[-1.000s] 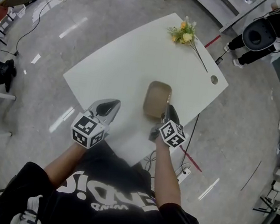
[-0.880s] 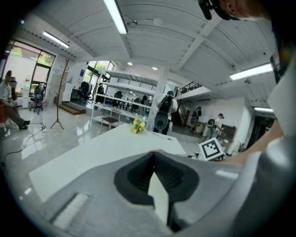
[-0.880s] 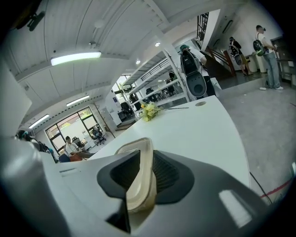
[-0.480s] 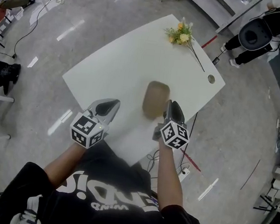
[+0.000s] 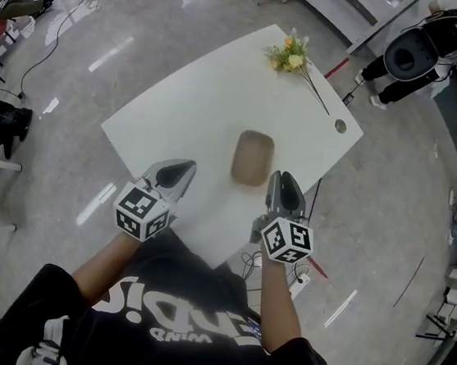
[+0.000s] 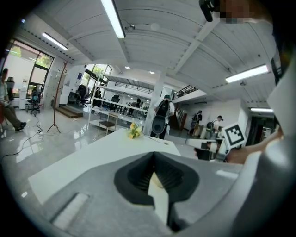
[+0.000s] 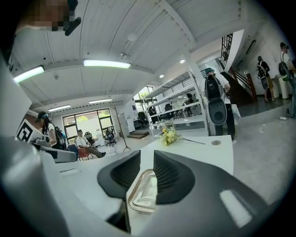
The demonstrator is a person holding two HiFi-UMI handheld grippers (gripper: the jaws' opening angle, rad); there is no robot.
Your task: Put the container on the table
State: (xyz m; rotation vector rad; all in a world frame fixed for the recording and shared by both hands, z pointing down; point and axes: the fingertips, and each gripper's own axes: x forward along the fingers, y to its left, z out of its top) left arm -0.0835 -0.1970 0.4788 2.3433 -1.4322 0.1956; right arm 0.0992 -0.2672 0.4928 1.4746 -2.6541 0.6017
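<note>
Right tool (image 5: 278, 178) has backed off the container (image 5: 253, 157) on the desk (image 5: 198, 91), jaws closing empty; left tool (image 5: 186, 167) clenched; retreat straight.

The only lettering I can find is the big white print across the chest of my black shirt (image 5: 171, 315). From the head view it runs upside down and is creased by folds, so I can't make out a single word for certain. My left cube (image 5: 140, 212) and right cube (image 5: 287, 240) carry black-and-white square marker patterns (codes, not letters or numbers).
</note>
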